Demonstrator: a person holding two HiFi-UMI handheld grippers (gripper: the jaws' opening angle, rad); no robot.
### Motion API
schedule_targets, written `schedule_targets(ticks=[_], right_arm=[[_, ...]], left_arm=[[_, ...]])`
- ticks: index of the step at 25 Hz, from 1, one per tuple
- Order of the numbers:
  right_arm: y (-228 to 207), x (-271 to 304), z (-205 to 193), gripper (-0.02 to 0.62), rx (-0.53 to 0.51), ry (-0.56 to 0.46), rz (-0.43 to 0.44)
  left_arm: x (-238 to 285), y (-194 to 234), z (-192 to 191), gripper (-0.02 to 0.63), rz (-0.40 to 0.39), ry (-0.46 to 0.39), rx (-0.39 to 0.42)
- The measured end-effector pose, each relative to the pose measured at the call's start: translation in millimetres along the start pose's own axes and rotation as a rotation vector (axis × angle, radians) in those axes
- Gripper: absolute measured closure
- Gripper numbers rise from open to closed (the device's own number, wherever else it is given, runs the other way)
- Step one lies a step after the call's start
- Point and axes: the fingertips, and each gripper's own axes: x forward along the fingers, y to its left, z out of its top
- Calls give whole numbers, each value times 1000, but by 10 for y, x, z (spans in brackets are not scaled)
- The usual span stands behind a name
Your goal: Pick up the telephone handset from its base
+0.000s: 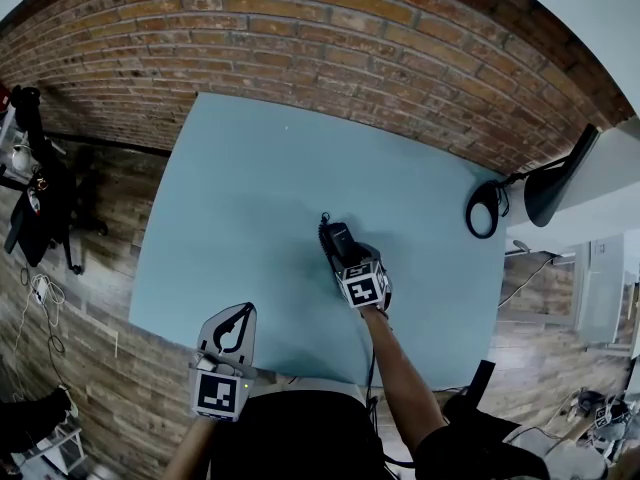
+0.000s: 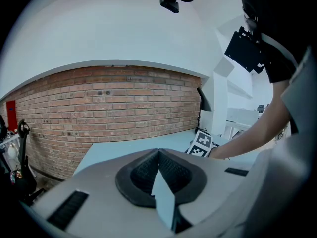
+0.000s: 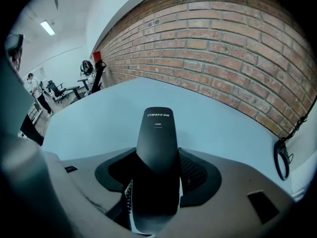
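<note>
Right gripper (image 1: 345, 258) clamps the handset (image 3: 157, 138) (left gripper (image 2: 158, 155) closed).

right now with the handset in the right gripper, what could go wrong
1. A coiled cord shows beside the lower end of the handset; a lift could pull it taut and jerk the handset.
2. The right gripper clamps only the lower part, so the smooth handset might pivot or slip.
3. The left gripper sits shut and apart, steadying nothing.
</note>
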Motion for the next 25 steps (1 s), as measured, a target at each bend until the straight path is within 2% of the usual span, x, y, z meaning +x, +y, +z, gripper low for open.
schedule_targets(ticks=[25], right_arm=[[-206,-621,611,347,78,-210,-41]], left_arm=[[105,-109,89,592,-60,-23,41]])
